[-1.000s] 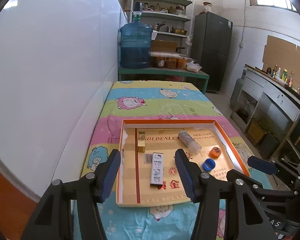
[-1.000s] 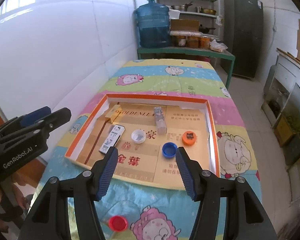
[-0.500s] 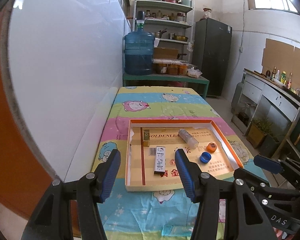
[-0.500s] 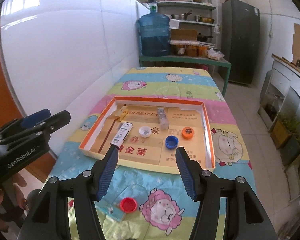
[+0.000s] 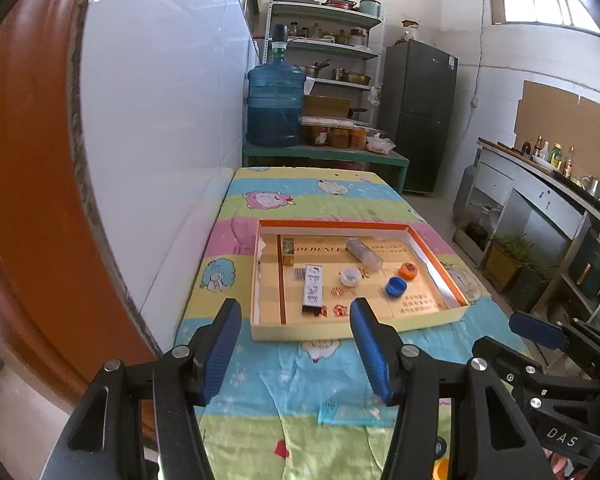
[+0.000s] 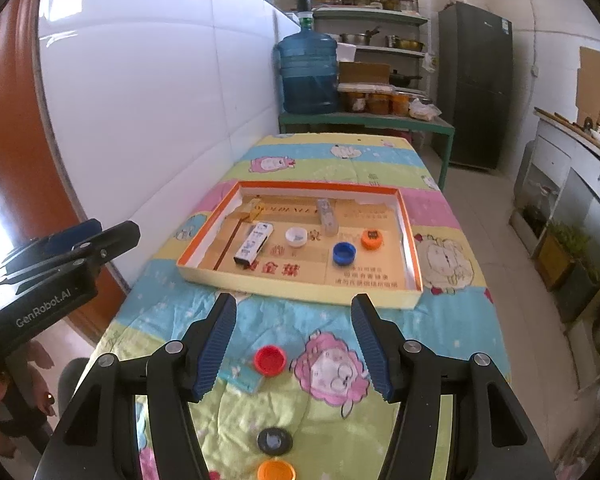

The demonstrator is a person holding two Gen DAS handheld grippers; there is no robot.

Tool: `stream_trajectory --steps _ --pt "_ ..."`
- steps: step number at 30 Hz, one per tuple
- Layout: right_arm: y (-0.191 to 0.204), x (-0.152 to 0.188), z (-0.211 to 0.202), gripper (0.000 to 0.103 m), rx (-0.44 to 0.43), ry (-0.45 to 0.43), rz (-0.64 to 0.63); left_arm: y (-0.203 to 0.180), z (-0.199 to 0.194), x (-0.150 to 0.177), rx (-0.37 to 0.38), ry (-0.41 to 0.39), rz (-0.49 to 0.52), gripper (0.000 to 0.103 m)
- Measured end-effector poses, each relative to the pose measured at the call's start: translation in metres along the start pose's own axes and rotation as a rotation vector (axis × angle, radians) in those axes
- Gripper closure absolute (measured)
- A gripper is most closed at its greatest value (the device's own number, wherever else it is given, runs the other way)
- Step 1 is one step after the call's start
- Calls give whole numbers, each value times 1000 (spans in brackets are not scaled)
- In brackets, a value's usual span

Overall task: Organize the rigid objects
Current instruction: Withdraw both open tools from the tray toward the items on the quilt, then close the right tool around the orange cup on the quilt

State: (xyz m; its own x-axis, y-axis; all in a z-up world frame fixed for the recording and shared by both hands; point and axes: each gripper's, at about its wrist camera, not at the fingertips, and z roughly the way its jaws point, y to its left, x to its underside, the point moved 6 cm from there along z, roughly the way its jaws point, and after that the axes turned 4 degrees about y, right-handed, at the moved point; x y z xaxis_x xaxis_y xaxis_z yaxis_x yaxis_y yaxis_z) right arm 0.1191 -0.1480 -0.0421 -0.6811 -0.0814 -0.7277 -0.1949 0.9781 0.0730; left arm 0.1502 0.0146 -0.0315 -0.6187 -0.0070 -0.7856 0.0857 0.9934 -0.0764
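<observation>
Both of your grippers hang over the near end of the surface (image 6: 452, 320), which is covered by a cartoon-print cloth. The left gripper (image 5: 296, 344) and the right gripper (image 6: 294, 344) each stand with jaws wide apart and nothing between them.

Ahead of you lies one shallow orange-rimmed box tray (image 6: 410, 240), flat on the cloth. Count six things inside it: one white bottle cap (image 6: 296, 237), one blue bottle cap (image 6: 344, 253), one orange bottle cap (image 6: 371, 239), one long white printed carton (image 6: 253, 243) lying flat, one clear plastic tube (image 6: 327, 216) on its side toward the far wall, and one small gold box (image 5: 288, 251) standing in the far left corner.

Outside the tray, on the cloth near your right gripper, count three more caps in a rough line: one red cap (image 6: 270, 360), one black cap (image 6: 274, 441) and one orange cap (image 6: 276, 471) at the picture's bottom edge. Just left of the red cap lies one small blue packet (image 6: 247, 378).
</observation>
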Motion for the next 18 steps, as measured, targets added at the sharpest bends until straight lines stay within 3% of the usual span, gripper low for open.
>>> stream_trajectory --steps 11,18 --pt "8 60 -12 41 -7 30 -6 -5 -12 41 44 1 -4 47" --pt "17 115 12 41 -20 123 -13 -12 -7 72 70 32 7 47"
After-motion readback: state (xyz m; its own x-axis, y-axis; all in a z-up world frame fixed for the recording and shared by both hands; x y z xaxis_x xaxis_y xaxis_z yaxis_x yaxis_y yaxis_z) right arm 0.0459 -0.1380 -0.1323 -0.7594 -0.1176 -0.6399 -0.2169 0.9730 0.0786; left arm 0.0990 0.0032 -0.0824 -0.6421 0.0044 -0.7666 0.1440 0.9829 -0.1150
